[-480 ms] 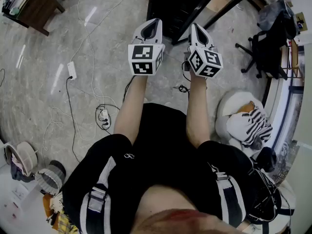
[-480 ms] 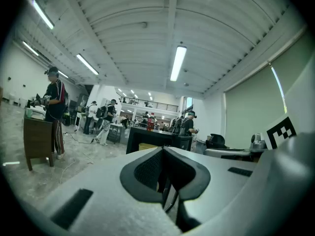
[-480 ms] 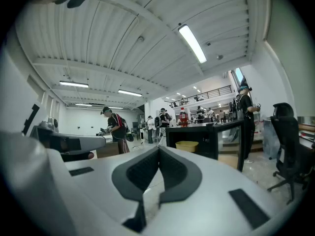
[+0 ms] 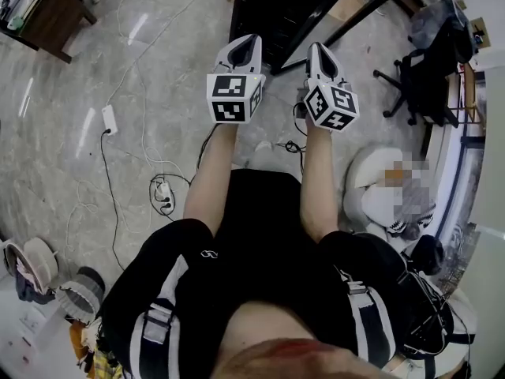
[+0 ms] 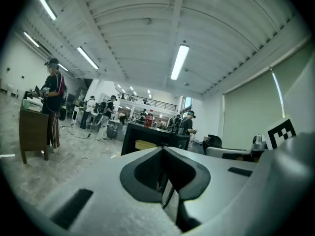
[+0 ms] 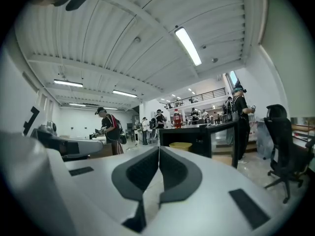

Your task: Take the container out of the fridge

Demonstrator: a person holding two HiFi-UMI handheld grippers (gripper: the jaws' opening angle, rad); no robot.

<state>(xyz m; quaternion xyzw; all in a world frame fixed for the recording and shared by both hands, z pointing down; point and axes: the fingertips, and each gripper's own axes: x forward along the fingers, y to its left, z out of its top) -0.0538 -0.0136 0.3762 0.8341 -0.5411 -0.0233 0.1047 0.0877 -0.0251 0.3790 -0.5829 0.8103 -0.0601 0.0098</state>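
Both grippers are held out side by side over the floor, facing a black cabinet (image 4: 278,10). My left gripper (image 4: 251,43) is shut with nothing between its jaws. My right gripper (image 4: 315,49) is likewise shut and empty. In the left gripper view the jaw tips (image 5: 163,149) point at the black cabinet (image 5: 129,136), where a yellow container (image 5: 146,144) shows in its open front. The right gripper view has its tips (image 6: 159,149) below the same cabinet (image 6: 198,137) and yellow container (image 6: 180,145). A red bottle (image 6: 176,119) stands on top.
Cables and a power strip (image 4: 109,118) lie on the marble floor at the left. A wooden desk (image 4: 49,10) stands far left and a black office chair (image 4: 422,77) at the right. Several people stand in the room, one (image 5: 53,102) near the desk.
The head view has shifted slightly across the floor. Both grippers keep the same pose, shut and empty.
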